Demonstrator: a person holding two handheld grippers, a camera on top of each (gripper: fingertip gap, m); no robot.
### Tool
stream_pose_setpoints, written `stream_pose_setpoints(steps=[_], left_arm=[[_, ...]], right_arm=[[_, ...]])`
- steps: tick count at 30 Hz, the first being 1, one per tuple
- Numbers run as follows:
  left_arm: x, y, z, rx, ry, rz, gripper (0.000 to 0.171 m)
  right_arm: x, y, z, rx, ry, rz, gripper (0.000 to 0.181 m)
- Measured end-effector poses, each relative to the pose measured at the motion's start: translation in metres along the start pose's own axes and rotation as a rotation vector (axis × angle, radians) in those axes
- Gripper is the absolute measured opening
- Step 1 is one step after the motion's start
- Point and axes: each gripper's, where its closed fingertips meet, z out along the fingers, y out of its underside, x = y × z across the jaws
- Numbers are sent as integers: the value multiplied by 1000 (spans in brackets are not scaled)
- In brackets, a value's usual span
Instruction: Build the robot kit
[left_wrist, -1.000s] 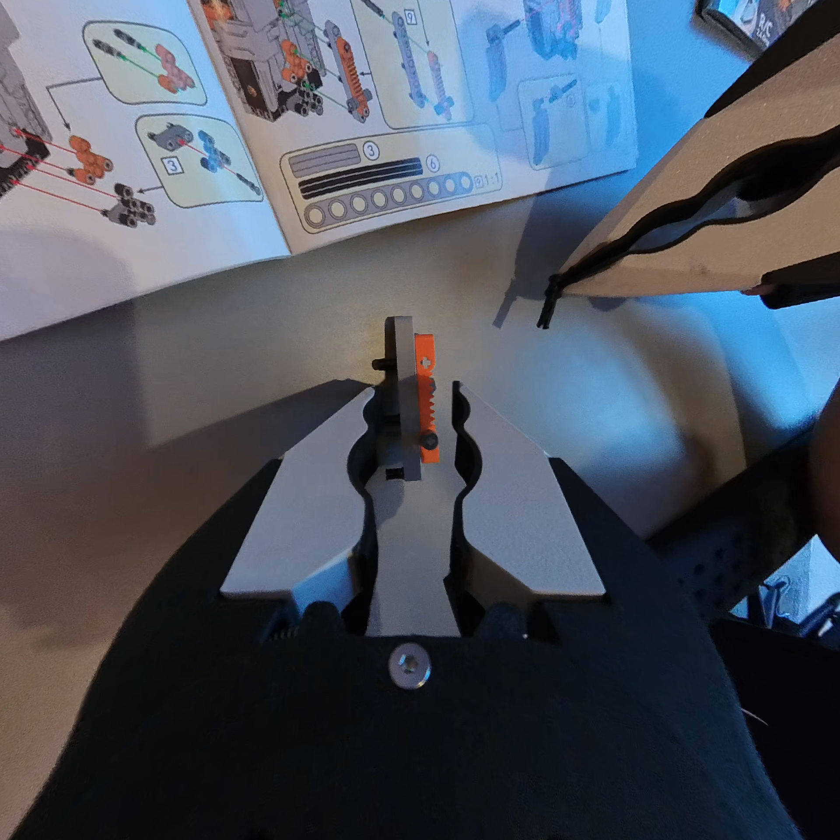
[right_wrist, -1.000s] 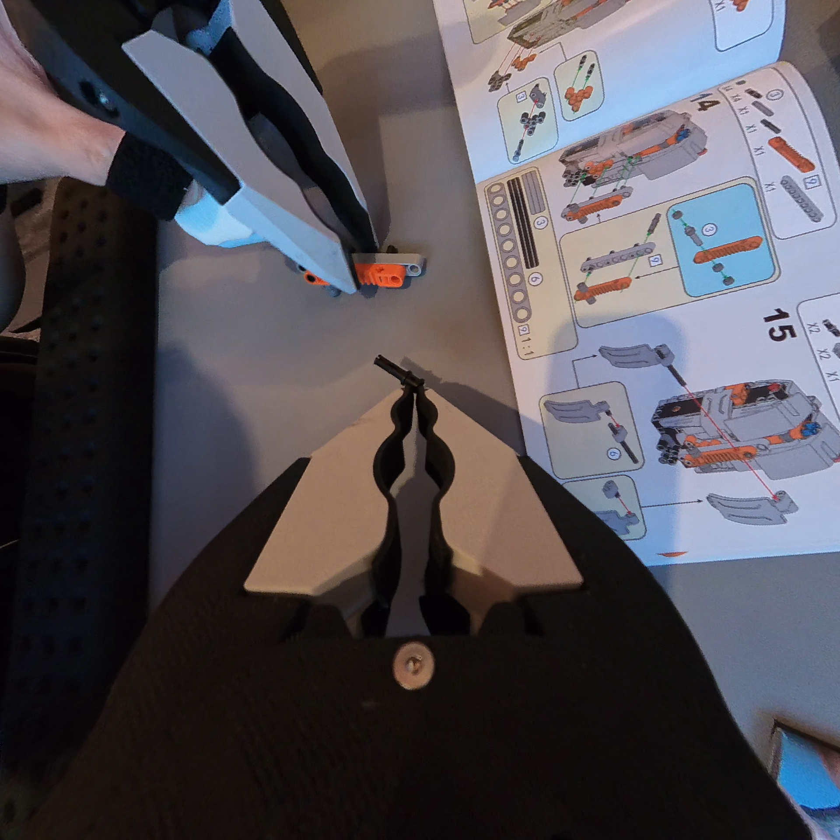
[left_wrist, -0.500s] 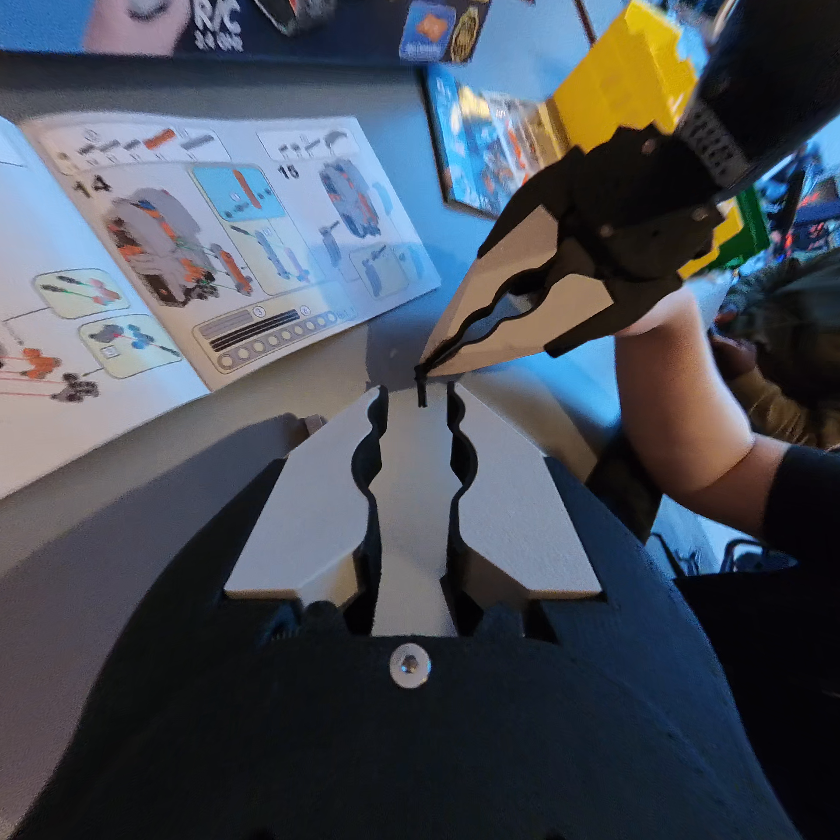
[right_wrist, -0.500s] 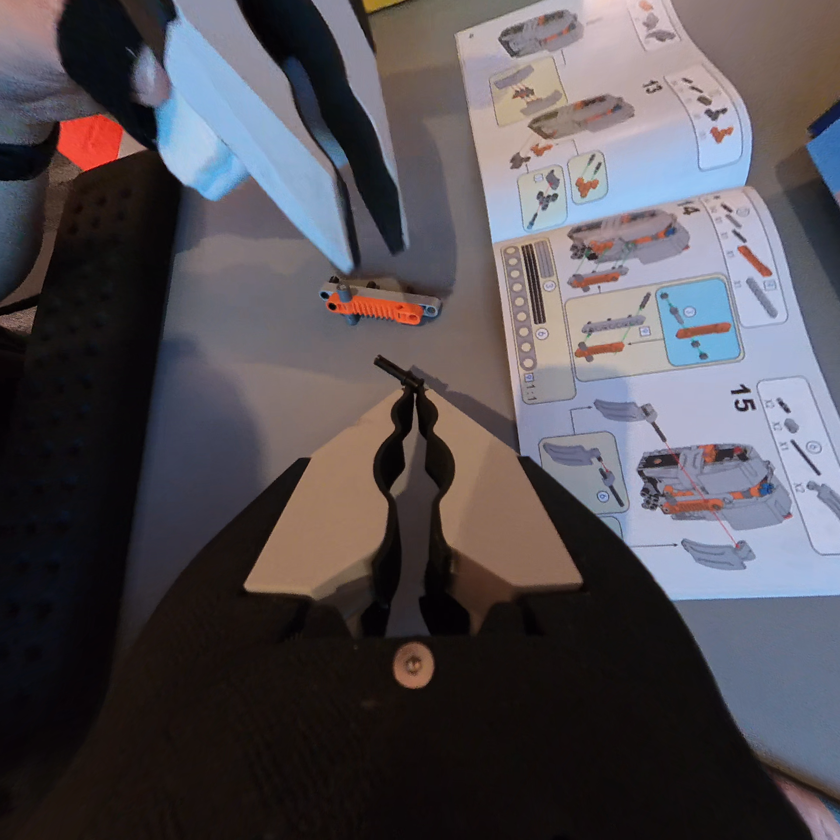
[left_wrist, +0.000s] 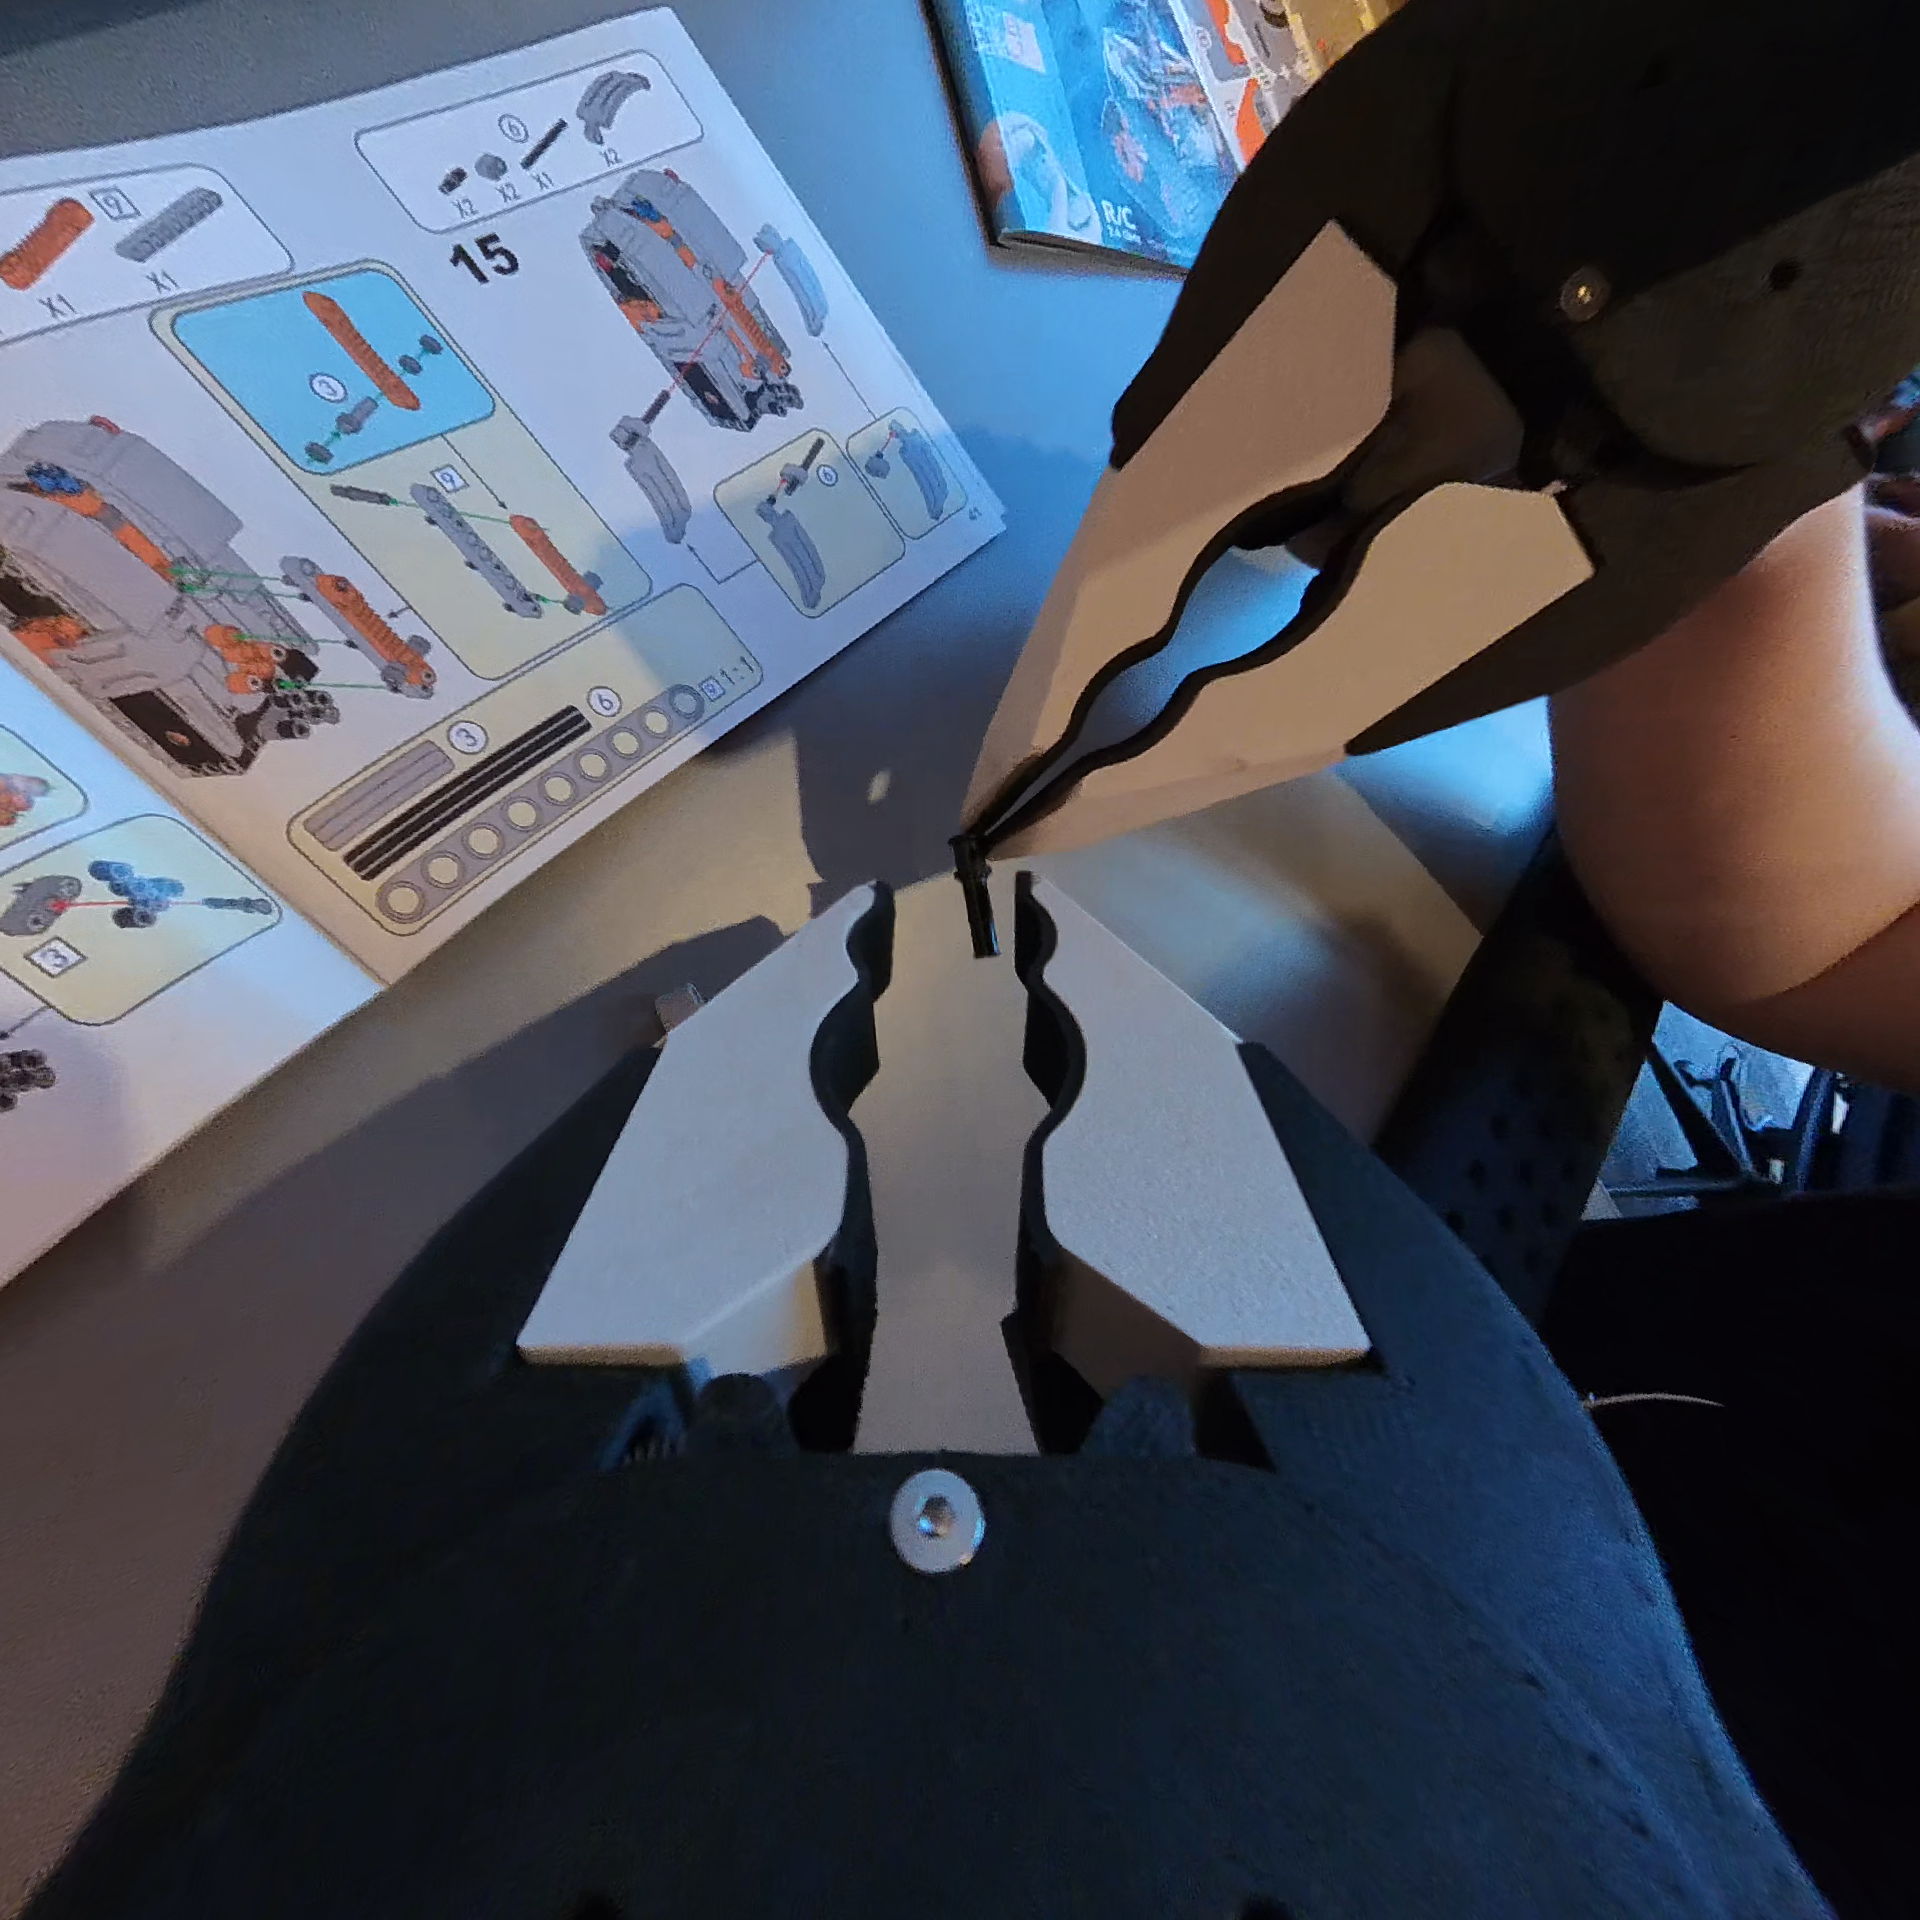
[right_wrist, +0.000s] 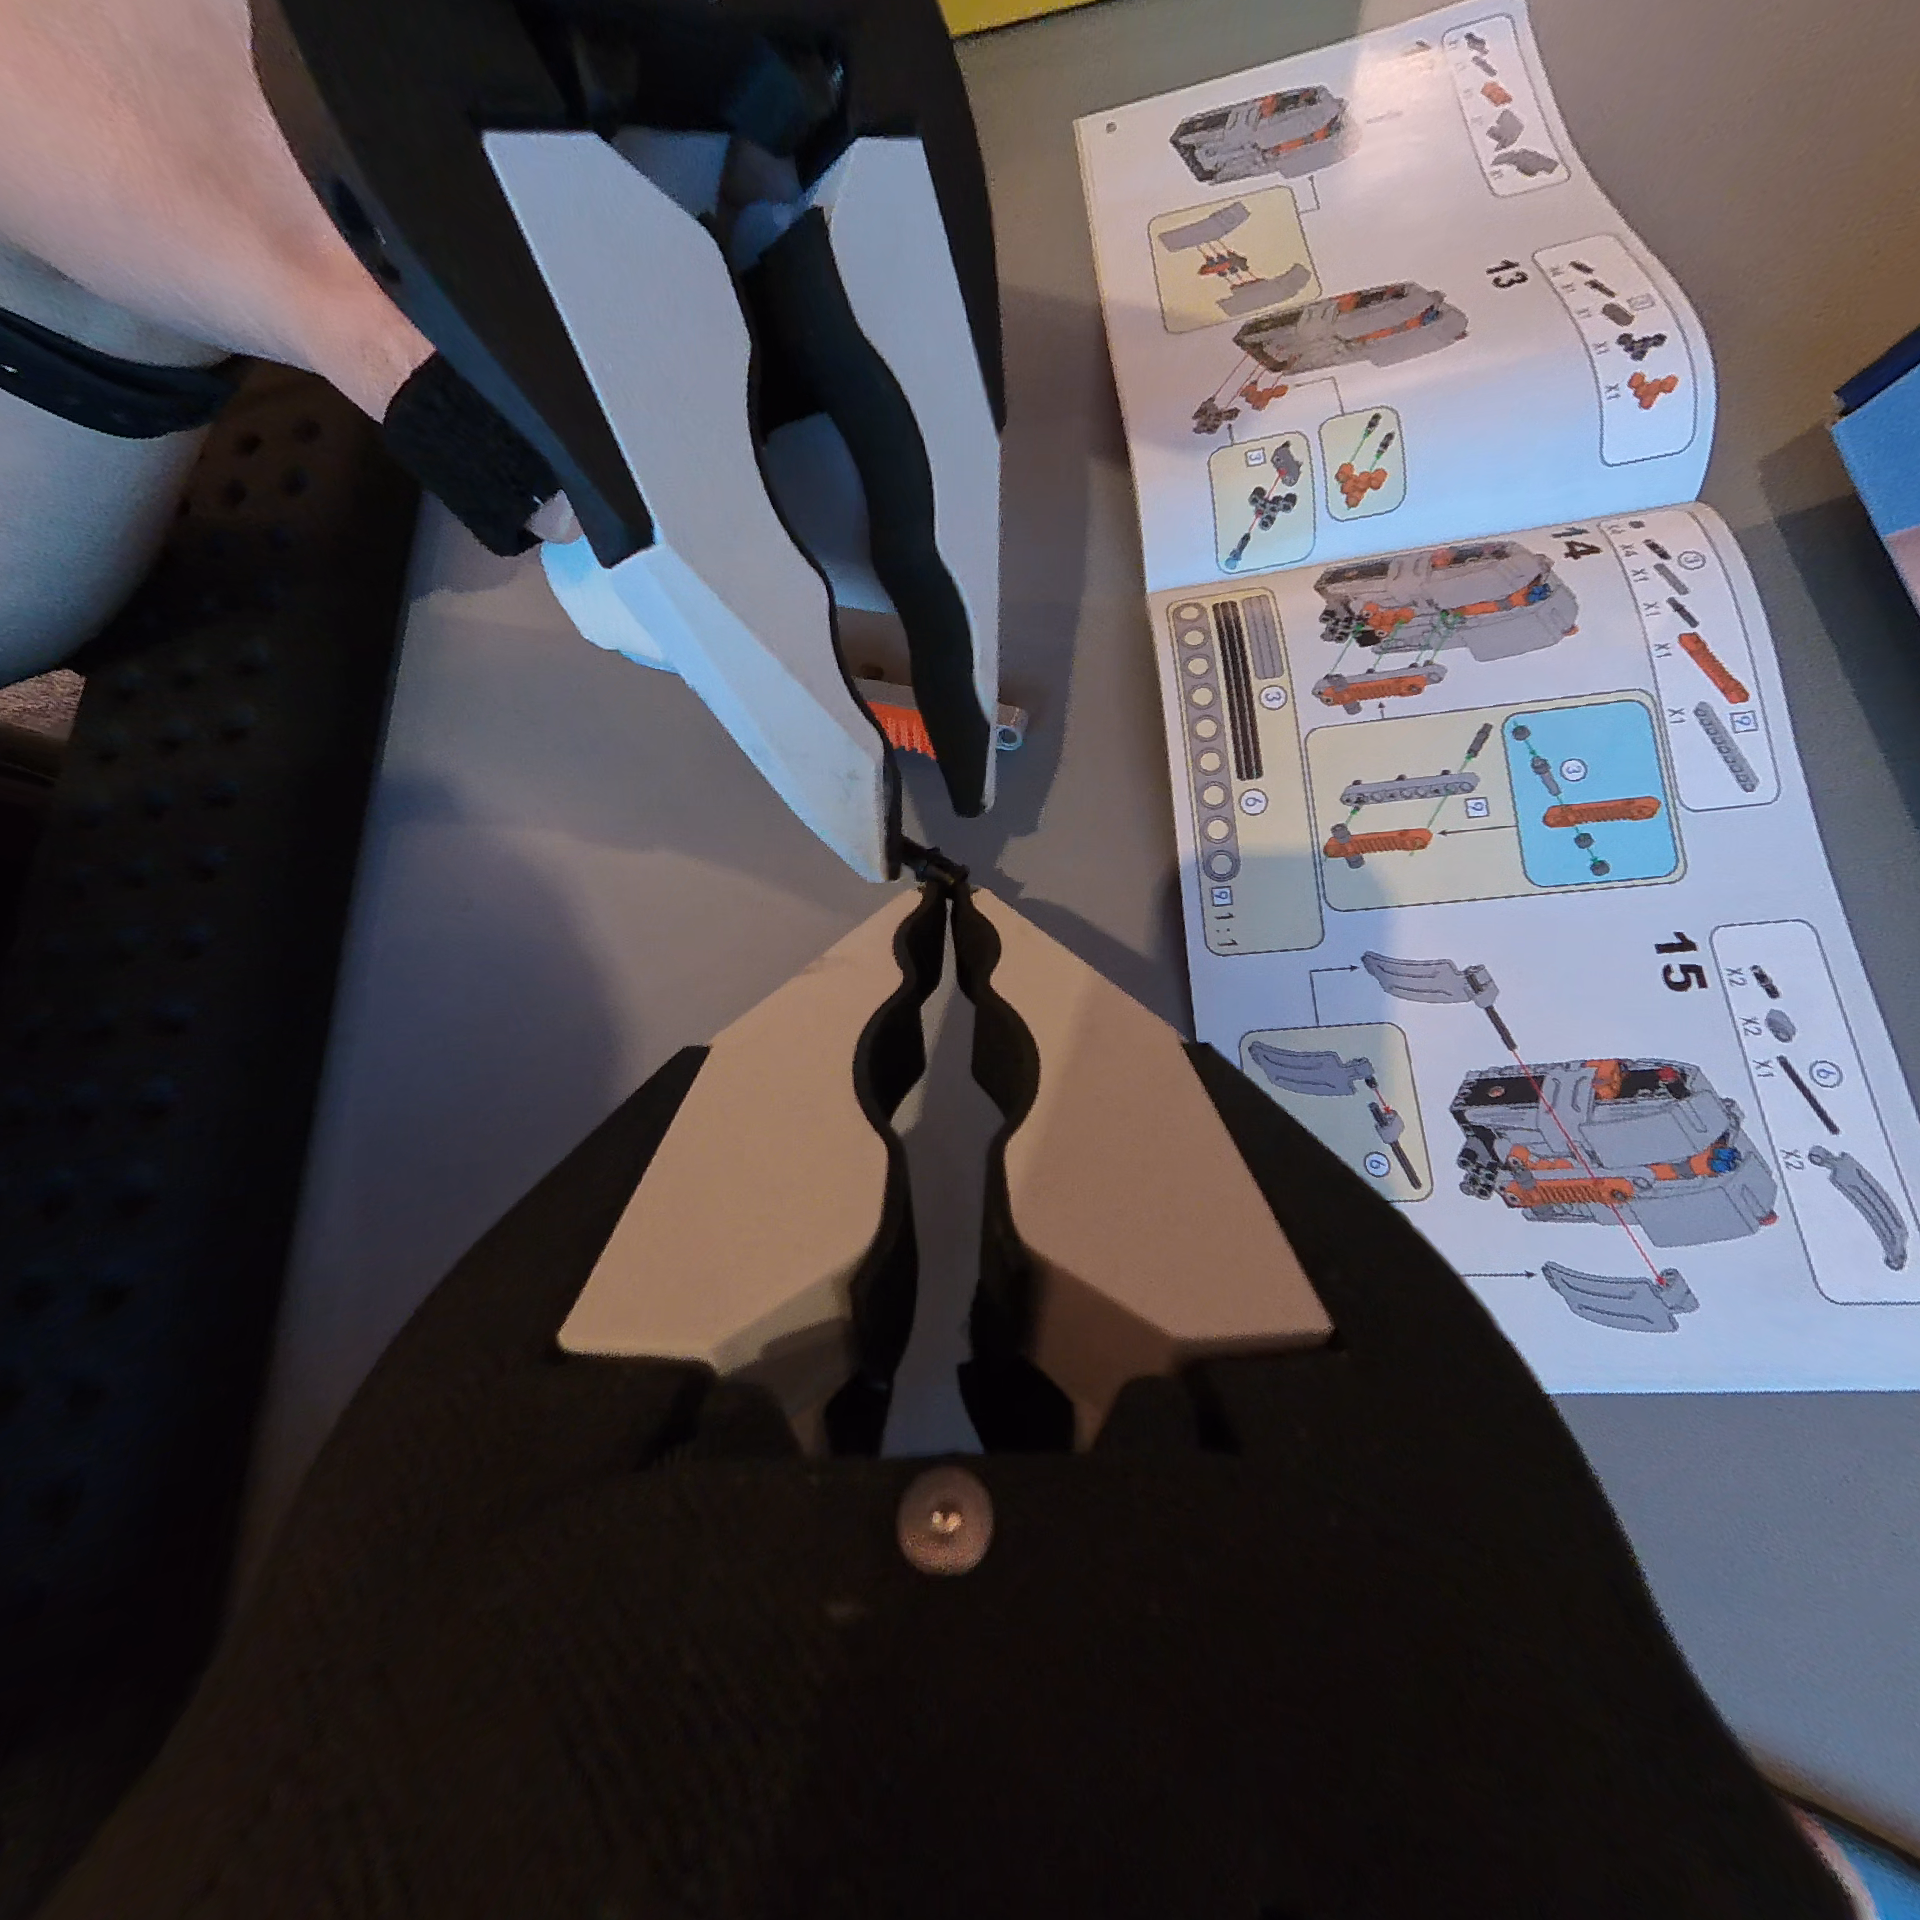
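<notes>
My right gripper (right_wrist: 940, 902) is shut on a small black pin (right_wrist: 933, 865) that sticks out past its tips, just above the grey table. My left gripper (left_wrist: 952, 891) is open and empty, its tips on either side of the black pin (left_wrist: 977, 914). In the right wrist view the left gripper (right_wrist: 925, 831) comes down from above, one fingertip (right_wrist: 868, 831) touching or nearly touching the pin. An orange and grey beam assembly (right_wrist: 906, 727) lies on the table behind the left gripper's fingers. Its grey end (left_wrist: 675, 1006) peeks out beside my left finger.
An open instruction booklet (right_wrist: 1455, 790) lies on the table to the right, and it also shows in the left wrist view (left_wrist: 436, 436). A black perforated mat (right_wrist: 156, 883) runs along the left edge. A blue box (left_wrist: 1091, 135) lies beyond the booklet. A person's arm (left_wrist: 1745, 831) holds the right gripper. The grippers are tip to tip, or close to it.
My left gripper let go of the orange and grey assembly, which now lies on the table, lifted, and brought its open jaws around the pin. The right gripper kept the pin.
</notes>
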Motion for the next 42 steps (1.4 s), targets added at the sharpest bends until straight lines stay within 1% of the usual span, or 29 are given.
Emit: stream_pose_setpoints(steps=[2,4,6,8,9,10,11,13,14,15,16,17,18,19,20,21,23,24,25,27,30,32,35,39,42], left_arm=[[1,3,0,0,14,-4,16],[2,7,1,-10,20,15,2],[3,7,0,1,17,41,1],[4,-1,-7,73,7,57,1],[5,-8,-13,139,15,51,1],[9,-19,-22,233,49,36,1],[16,-32,-36,354,116,11,1],[34,-57,-73,630,313,-55,0],[40,-66,-93,763,399,-70,0],[45,-70,-109,863,456,-62,0],[50,-71,-119,929,475,-32,0],[54,-71,-125,979,468,-3,0],[57,-72,-131,1023,454,11,1],[59,-72,-136,1066,450,13,0],[60,-73,-141,1104,452,3,0],[60,-74,-145,1135,454,-14,0],[63,-74,-149,1168,480,-40,0],[64,-74,-148,1171,491,-53,0],[66,-75,-148,1176,500,-60,0],[70,-76,-147,1188,528,-77,1],[74,-79,-147,1220,545,-100,0],[77,-80,-143,1211,560,-106,0],[81,-81,-144,1229,598,-124,0],[84,-80,-146,1234,631,-124,0],[86,-79,-148,1236,620,-114,0]], right_arm=[[-1,-2,-1,5,-1,-5,0],[-2,-3,-2,13,-6,-7,0],[-3,-4,-1,12,2,-18,0],[-1,-12,-6,33,48,-65,0],[0,-22,-12,68,88,-101,6],[1,-36,-20,126,139,-139,15],[1,-52,-32,199,186,-173,22],[-4,-83,-55,365,250,-215,24],[-8,-94,-63,436,262,-215,24],[-12,-105,-68,507,255,-191,24],[-19,-114,-71,578,215,-150,24],[-28,-122,-72,644,140,-111,25],[-39,-129,-72,695,62,-86,27],[-47,-133,-73,736,24,-90,28],[-50,-137,-74,773,51,-126,29],[-50,-140,-76,793,136,-179,30],[-46,-143,-80,791,343,-292,27],[-46,-145,-83,792,424,-337,23],[-46,-146,-85,797,489,-364,22],[-47,-148,-88,809,568,-392,21],[-49,-148,-85,777,638,-442,21],[-50,-150,-88,785,694,-468,19],[-52,-151,-93,786,747,-505,7],[-55,-151,-94,746,763,-560,7],[-57,-152,-94,728,778,-587,6]])
